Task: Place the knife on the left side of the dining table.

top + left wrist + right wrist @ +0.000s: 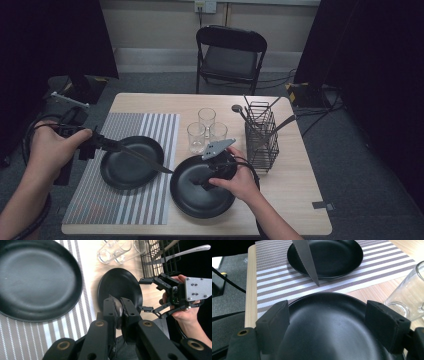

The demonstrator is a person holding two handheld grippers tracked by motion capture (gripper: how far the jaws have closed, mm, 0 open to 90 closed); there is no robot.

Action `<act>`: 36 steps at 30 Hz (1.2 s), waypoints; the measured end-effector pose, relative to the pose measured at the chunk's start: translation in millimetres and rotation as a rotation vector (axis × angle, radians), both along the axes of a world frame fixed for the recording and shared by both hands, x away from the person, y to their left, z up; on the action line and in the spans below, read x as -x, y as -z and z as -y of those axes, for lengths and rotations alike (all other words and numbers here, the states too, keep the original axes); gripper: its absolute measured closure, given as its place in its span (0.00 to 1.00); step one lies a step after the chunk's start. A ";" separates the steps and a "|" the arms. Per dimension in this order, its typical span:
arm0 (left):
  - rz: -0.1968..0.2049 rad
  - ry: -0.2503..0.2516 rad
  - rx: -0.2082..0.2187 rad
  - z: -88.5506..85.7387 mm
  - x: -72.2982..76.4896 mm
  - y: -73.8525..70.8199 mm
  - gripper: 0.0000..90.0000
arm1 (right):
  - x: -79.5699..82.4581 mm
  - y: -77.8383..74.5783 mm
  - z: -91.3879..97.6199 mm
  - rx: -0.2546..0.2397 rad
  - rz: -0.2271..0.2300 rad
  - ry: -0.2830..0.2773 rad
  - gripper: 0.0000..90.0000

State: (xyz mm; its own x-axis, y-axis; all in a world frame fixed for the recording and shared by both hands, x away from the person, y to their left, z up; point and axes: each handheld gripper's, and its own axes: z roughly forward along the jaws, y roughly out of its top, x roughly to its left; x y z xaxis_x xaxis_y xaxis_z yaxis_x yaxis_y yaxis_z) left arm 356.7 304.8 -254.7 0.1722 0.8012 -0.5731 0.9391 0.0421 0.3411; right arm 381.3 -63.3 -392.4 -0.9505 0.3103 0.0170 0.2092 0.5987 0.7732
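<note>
The left gripper (97,141) pinches a serrated steel knife (142,158) over the round black plate (131,162) at nine o'clock; the right gripper (334,322) hovers spread. Keep the blade level, tip low.

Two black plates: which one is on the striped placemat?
The left plate, under the knife, lies fully on the striped placemat. The right plate sits on bare wood.

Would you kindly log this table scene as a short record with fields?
left gripper: shut on knife, blade over the placemat plate
right gripper: open, jaws either side of the near plate
placemat plate: on striped placemat
glasses: three, behind the near plate
cutlery rack: right of the glasses, holds utensils
</note>
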 end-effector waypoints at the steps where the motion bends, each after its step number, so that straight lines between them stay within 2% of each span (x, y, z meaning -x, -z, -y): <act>1: 0.001 0.000 -0.002 -2.3 0.8 0.5 0.93 | 0.3 0.2 -0.6 -0.001 -0.002 -0.002 0.22; 2: -0.004 -0.005 0.005 -4.1 1.8 0.8 0.93 | 1.0 0.5 -1.1 -0.001 -0.004 -0.001 0.22; 5: 0.003 -0.004 -0.012 -10.3 3.9 1.8 0.93 | 1.5 1.4 -2.2 0.003 -0.001 -0.004 0.22; 6: -0.007 -0.019 -0.001 -10.8 5.1 2.1 0.93 | 1.7 1.6 -2.6 0.005 -0.001 -0.003 0.22; 7: 0.002 -0.012 -0.015 -12.8 5.2 3.0 0.93 | 2.0 1.6 -2.8 0.006 -0.002 -0.002 0.22; 9: -0.014 -0.028 0.001 -14.7 6.9 5.5 0.93 | 2.3 1.9 -3.4 0.006 -0.003 0.001 0.22; 10: -0.009 -0.013 -0.008 -18.0 7.0 7.5 0.93 | 2.7 2.2 -3.9 0.008 -0.004 0.002 0.22; 12: -0.021 -0.023 0.001 -19.0 7.6 10.1 0.93 | 2.6 3.2 -4.5 0.010 -0.004 0.000 0.22; 13: -0.015 -0.017 -0.012 -20.7 7.5 11.2 0.93 | 3.0 4.0 -5.0 0.011 -0.009 0.003 0.22; 14: -0.022 -0.028 -0.001 -21.3 8.0 12.5 0.93 | 3.1 4.6 -5.4 0.011 -0.012 0.001 0.22; 15: -0.019 -0.022 -0.007 -23.0 7.9 13.7 0.93 | 3.3 5.5 -6.2 0.012 -0.009 -0.001 0.22; 17: -0.020 -0.023 -0.011 -24.4 8.2 15.5 0.93 | 4.0 6.7 -7.4 0.015 -0.014 0.000 0.22; 18: -0.028 -0.032 0.003 -24.0 8.8 16.4 0.93 | 4.4 7.4 -8.2 0.016 -0.013 -0.005 0.22; 22: -0.028 -0.020 -0.009 -25.5 9.4 19.8 0.93 | 5.8 9.6 -10.8 0.014 -0.020 -0.007 0.22; 24: -0.037 -0.026 0.004 -24.3 9.3 21.3 0.93 | 6.9 11.2 -12.7 0.014 -0.023 -0.005 0.22; 26: -0.028 -0.015 -0.014 -25.8 9.1 23.1 0.93 | 7.7 12.6 -14.8 0.003 -0.028 -0.001 0.22; 27: -0.041 -0.027 0.005 -24.6 9.5 24.0 0.93 | 8.0 13.3 -15.8 -0.002 -0.030 0.001 0.22; 30: -0.038 -0.018 -0.011 -27.1 9.9 27.4 0.93 | 9.4 15.0 -19.1 -0.005 -0.030 -0.002 0.22; 33: -0.043 -0.032 -0.001 -29.0 11.6 31.1 0.93 | 10.5 16.9 -23.0 -0.008 -0.031 -0.007 0.23; 36: -0.042 -0.023 -0.008 -31.5 13.5 33.2 0.93 | 11.0 18.9 -26.6 -0.005 -0.032 -0.013 0.24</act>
State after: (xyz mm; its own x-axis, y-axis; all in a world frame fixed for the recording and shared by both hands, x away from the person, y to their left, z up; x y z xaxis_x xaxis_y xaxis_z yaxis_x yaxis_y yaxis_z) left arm 343.2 336.3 -287.8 0.1295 0.8093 -0.5730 0.9514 0.0613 0.3016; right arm 370.3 -36.7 -411.3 -0.9534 0.2978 0.0488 0.2261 0.5979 0.7690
